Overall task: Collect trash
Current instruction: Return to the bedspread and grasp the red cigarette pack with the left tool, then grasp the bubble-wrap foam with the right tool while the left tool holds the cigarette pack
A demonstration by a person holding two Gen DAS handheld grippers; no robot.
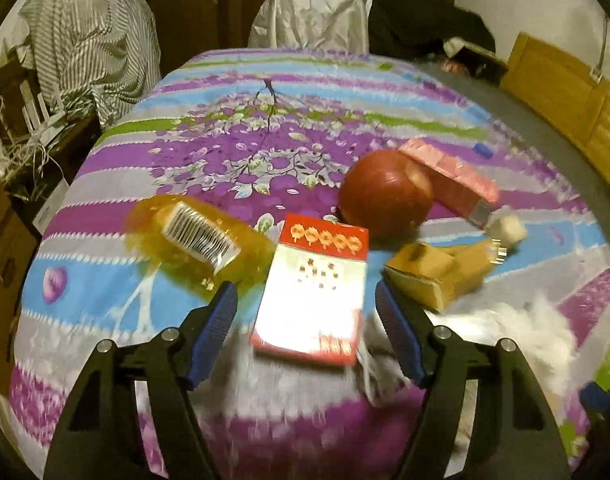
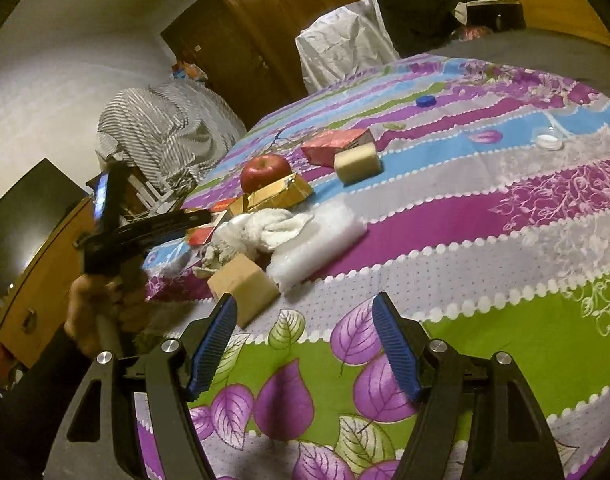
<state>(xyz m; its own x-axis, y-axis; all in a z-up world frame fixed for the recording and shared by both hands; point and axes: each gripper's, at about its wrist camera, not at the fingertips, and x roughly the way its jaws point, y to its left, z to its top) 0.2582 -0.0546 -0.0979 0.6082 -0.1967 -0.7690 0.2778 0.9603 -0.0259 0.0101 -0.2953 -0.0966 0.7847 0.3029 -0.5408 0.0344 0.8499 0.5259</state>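
Note:
My left gripper (image 1: pixel 307 300) is open, its blue pads either side of a red and white flat box (image 1: pixel 313 292) lying on the bed. A yellow plastic wrapper with a barcode (image 1: pixel 197 236) lies to its left. A red apple (image 1: pixel 385 192), a pink box (image 1: pixel 449 172), a gold carton (image 1: pixel 433 272) and a pale foam block (image 1: pixel 507 230) lie to the right. My right gripper (image 2: pixel 305 316) is open and empty above the bedspread, near a small brown cardboard box (image 2: pixel 245 284), a white foam sheet (image 2: pixel 317 240) and a white cloth (image 2: pixel 257 228).
The bed (image 1: pixel 265 128) has a purple, blue and green floral cover. A striped cloth (image 1: pixel 89 36) hangs at the left, a white cover (image 1: pixel 313 12) at the far end. A blue cap (image 2: pixel 425 101) and a clear lid (image 2: pixel 549 140) lie further out. The left gripper's body (image 2: pixel 145 220) shows in the right wrist view.

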